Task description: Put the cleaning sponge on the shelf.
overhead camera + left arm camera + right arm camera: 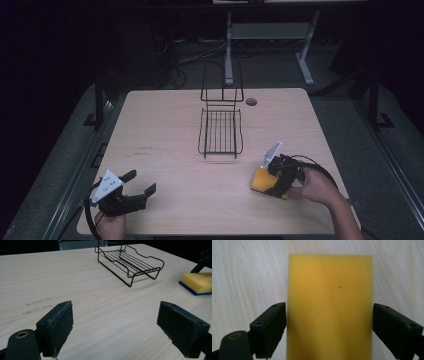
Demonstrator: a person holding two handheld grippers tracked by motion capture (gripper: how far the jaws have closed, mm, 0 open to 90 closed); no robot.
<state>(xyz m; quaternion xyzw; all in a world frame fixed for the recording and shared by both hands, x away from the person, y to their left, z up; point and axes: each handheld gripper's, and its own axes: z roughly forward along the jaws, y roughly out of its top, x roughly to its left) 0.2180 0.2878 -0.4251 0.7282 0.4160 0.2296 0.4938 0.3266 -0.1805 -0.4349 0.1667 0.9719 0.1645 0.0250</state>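
Observation:
A yellow sponge [260, 180] with a blue underside lies flat on the table near the front right; it also shows in the left gripper view, far right [197, 281]. My right gripper [270, 181] is lowered over it. In the right gripper view the sponge [329, 302] runs between the two jaws, which stand wide at its long edges without squeezing it, so the right gripper [329, 327] is open. My left gripper [141, 182] rests at the front left, open with nothing between its pads [58, 325].
A black wire rack [220, 132] with an upright back stands at the table's middle rear [130, 261]. The light wooden table [165, 130] has a round cable hole [251, 101] behind the rack. Beyond the table, a dark floor and a desk frame.

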